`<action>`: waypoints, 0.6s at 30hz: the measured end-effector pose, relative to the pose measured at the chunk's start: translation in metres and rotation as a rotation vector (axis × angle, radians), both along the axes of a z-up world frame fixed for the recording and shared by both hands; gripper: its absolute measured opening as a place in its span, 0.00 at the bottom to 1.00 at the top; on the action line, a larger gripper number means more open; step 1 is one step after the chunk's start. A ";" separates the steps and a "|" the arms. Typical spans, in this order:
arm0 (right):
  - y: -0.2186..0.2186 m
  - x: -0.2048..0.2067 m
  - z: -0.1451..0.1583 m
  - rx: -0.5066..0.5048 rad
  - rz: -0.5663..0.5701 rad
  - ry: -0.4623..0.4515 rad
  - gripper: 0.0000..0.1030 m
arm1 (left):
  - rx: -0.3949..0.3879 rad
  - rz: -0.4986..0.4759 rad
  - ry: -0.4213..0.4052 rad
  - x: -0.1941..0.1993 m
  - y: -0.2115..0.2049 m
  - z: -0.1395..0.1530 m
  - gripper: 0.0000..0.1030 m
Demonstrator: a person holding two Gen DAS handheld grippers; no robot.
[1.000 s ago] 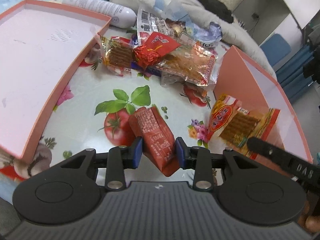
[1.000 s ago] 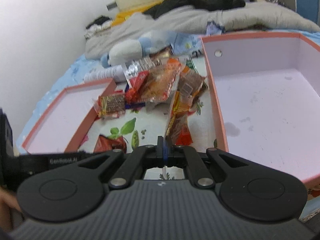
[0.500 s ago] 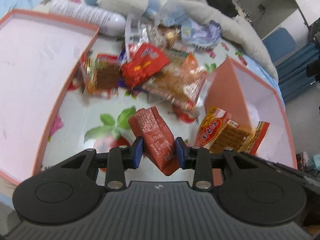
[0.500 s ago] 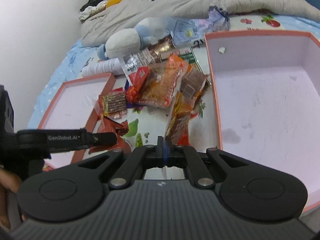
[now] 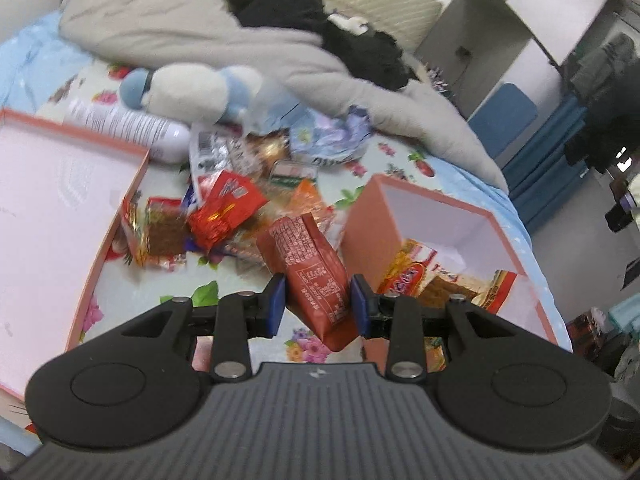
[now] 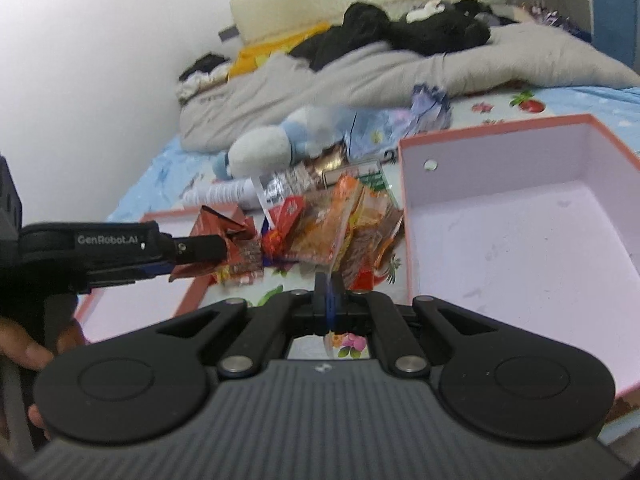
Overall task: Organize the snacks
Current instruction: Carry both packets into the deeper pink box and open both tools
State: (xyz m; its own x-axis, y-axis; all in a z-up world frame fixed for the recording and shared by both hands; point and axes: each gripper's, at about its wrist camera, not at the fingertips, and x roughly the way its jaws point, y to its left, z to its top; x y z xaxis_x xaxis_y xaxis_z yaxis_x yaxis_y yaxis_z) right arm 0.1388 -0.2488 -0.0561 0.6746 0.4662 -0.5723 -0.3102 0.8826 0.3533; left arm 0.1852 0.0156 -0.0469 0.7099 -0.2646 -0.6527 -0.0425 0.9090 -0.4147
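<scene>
Soft, even indoor light, no hard shadows or glare. Both fisheye views bend strongly at the edges. The snack pile (image 5: 240,208) and bedding (image 6: 360,76) are smeared by motion blur; the near gripper bodies stay sharp

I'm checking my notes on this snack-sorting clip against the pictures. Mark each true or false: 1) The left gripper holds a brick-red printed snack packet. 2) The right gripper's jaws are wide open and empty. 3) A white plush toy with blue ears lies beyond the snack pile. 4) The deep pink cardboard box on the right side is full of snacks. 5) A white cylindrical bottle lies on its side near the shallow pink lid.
1) True: the left gripper clamps the brick-red printed snack packet.
2) False: the right gripper is shut on the edge of an orange clear-film snack packet.
3) True: the white plush toy.
4) False: the deep pink cardboard box is empty inside.
5) True: the white cylindrical bottle lies beside the shallow pink lid.
</scene>
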 end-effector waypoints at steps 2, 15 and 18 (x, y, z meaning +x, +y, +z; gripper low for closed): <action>-0.006 -0.010 0.009 0.005 -0.020 -0.036 0.03 | 0.006 0.000 -0.039 -0.009 -0.006 0.010 0.38; -0.053 -0.052 0.044 -0.007 -0.135 -0.143 0.03 | -0.024 -0.140 -0.123 -0.036 -0.070 0.058 0.38; -0.069 -0.052 0.045 -0.014 -0.172 -0.143 0.03 | -0.039 -0.181 -0.129 -0.031 -0.090 0.063 0.38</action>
State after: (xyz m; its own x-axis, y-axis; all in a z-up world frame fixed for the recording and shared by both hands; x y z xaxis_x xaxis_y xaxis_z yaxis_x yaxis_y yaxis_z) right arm 0.0867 -0.3178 -0.0109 0.8186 0.3297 -0.4703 -0.2005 0.9314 0.3038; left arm 0.1540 -0.0749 0.0161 0.7254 -0.4185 -0.5465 0.1751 0.8800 -0.4416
